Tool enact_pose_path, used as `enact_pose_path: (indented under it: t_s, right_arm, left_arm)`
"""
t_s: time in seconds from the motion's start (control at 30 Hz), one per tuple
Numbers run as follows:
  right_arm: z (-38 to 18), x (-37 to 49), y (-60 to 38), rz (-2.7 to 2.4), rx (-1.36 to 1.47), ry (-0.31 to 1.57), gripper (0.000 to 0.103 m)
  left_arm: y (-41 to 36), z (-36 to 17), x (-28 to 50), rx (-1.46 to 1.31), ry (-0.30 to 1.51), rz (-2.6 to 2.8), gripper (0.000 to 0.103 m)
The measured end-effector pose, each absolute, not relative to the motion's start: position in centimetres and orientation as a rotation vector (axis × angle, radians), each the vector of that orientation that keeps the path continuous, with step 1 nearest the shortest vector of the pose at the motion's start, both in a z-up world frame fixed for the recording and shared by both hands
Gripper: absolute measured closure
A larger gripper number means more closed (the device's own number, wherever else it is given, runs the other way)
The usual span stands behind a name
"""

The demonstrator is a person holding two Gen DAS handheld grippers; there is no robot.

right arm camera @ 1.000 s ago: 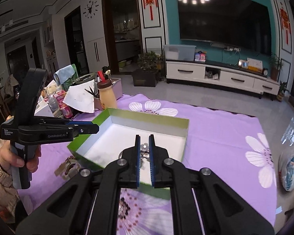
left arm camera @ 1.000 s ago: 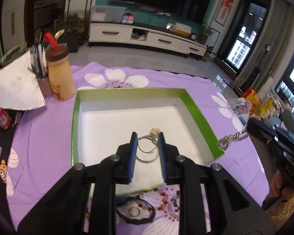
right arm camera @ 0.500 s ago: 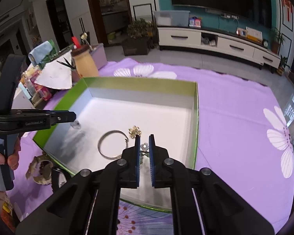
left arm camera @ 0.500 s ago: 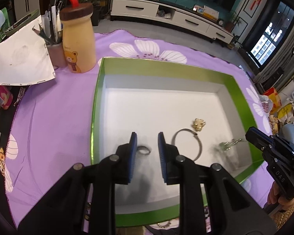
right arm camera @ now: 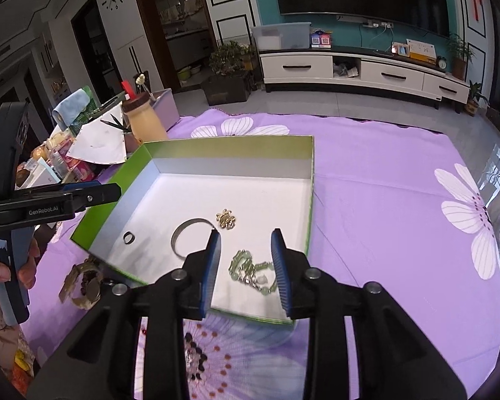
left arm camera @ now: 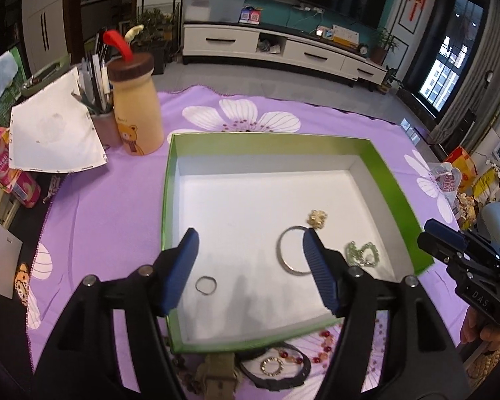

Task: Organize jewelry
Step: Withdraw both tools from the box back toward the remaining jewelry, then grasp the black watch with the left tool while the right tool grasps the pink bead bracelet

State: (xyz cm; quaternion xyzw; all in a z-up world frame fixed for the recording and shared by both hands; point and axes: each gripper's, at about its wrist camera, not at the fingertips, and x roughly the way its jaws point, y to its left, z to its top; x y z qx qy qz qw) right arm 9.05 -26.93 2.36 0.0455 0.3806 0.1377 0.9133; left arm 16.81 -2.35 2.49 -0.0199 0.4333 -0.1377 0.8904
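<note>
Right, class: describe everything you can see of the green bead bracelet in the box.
The green bead bracelet is a string of pale green, glassy-looking beads with small silvery links, bunched loosely rather than laid round. It lies flat on the white floor of the green box, near its right wall, under the open right gripper, apparently untouched.

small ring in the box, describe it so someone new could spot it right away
Find the green box with the white floor on the purple cloth. Near its front left lies the ring, a thin plain loop. It is the smallest piece there, lying apart from the bangle, gold charm and green beads.
</note>
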Motion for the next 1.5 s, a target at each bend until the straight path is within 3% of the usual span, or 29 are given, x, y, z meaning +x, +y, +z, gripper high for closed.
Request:
enact_pose_path:
  t_s: [0.47,1.17,1.3,1.33,1.5]
  right_arm:
    - [1.2,3.5,-27.4,0.302,0.117,0.833,0.071]
    - [-5.8,1.2,-20.9,0.312,-0.024,0.982,0.072]
    - [-6.0,1.4,-19.8,0.26,-0.123,0.943,0.084]
    - [-6.0,1.4,-19.7,0.263,-0.13,0.938,0.092]
    - [-5.9,1.3,-20.5,0.235,-0.133,0.927,0.096]
  left_arm:
    - [-3.6,2.8,8.7,-0.012,0.893,-0.384,0.033]
    - [-2.6,-3.2,1.1,0.008,0.959,-0.382,0.033]
    - [-2.6,-3.0,1.6,-0.003,0.955,-0.387,0.033]
    - [-2.8,-3.0,1.7,-0.001,0.955,-0.388,0.033]
    - [-4.0,-3.0,2.7,0.007,0.957,-0.416,0.033]
